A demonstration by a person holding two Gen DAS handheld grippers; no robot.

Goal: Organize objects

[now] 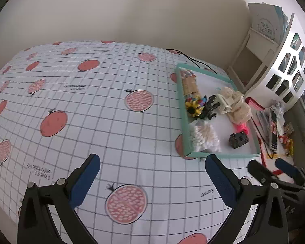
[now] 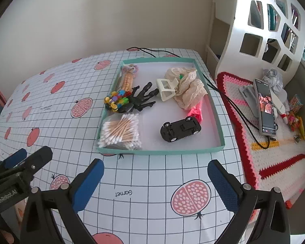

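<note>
Both the left gripper (image 1: 152, 174) and right gripper (image 2: 155, 174) hover with jaws spread wide and empty over the pomegranate-print tablecloth (image 2: 142, 185) — the teal tray (image 2: 219, 130) holds a black toy car (image 2: 181, 129) and bagged cotton swabs (image 2: 121, 132).

Gridded tablecloth (image 2: 152, 183) with pomegranate prints underfoot of the tool, running ahead and left; "Garnet" printed on it, just ahead. Ahead-right: crocheted mat (image 2: 274, 162), red, pink and white, beside the cloth. On the mat, a phone (image 2: 265, 109) propped up, screen lit, with a black cable (image 2: 246, 126) plugged into its near end. Farther ahead-right: white cut-out basket (image 2: 272, 26), tilted. Plain cream wall (image 2: 111, 10) beyond. Small colourful items at far right, too small to identify.
</note>
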